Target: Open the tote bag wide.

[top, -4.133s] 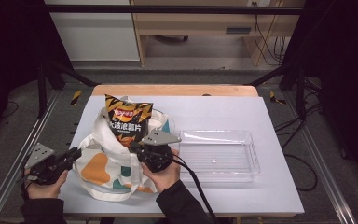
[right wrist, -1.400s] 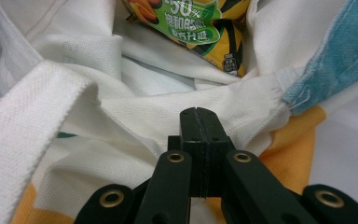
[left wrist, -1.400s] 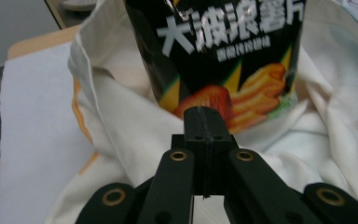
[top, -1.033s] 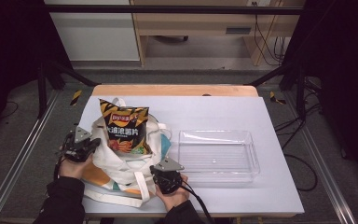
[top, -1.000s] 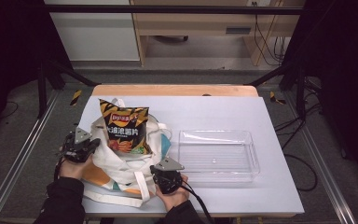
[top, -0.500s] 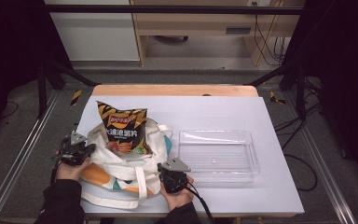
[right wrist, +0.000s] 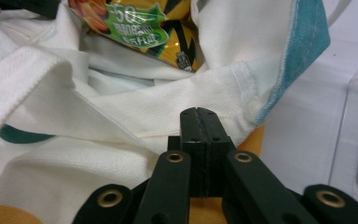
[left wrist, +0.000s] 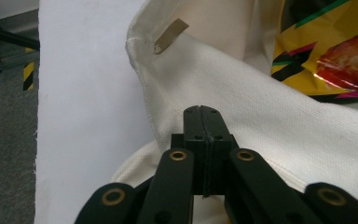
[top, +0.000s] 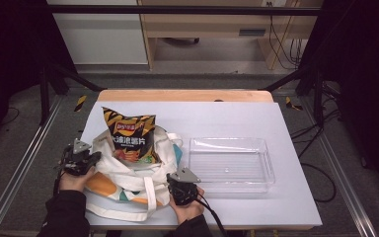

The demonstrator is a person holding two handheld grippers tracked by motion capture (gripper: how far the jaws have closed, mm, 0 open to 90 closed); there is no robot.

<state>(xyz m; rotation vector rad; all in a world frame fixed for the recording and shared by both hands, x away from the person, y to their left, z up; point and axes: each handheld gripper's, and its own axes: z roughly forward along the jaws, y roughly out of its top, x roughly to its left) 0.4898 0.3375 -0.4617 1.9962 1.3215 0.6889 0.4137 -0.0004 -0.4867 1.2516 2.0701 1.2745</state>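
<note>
A yellow crisp packet [top: 131,139] stands in the white tote bag [top: 128,190], its long axis upright, top toward the table's far edge. The clear tray [top: 231,183] lies beside the bag. Left gripper [top: 93,157] and right gripper [top: 176,181] have their jaws pressed together, holding nothing.

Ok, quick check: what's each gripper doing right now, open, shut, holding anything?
Left gripper: shut, jaws pressed together, by the tote bag rim; no cloth visibly pinched.
Right gripper: shut, likewise against the bag's cloth.

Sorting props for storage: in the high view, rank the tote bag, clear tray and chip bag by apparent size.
1. Tote bag and clear tray: look close in size, so unranked.
2. Chip bag: smallest, though partly inside the tote.
</note>
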